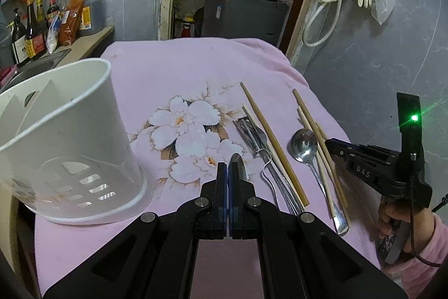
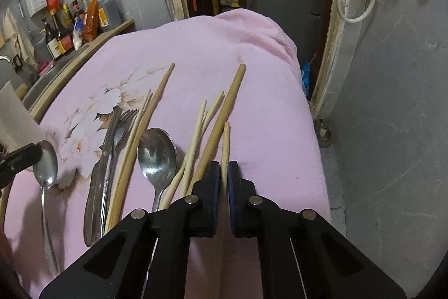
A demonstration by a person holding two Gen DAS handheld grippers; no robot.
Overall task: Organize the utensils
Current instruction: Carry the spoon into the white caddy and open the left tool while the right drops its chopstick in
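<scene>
The left gripper (image 1: 227,173) squeezes a spoon (image 1: 238,166), mostly hidden; the right gripper (image 2: 224,175) pinches 1 chopstick (image 2: 225,147), its bottom hidden.

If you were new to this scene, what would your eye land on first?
Probably the white utensil caddy, standing on the left of the pink flowered cloth. Next, the right hand-held gripper clamped on a pale chopstick, beside loose chopsticks, forks and a spoon.
</scene>
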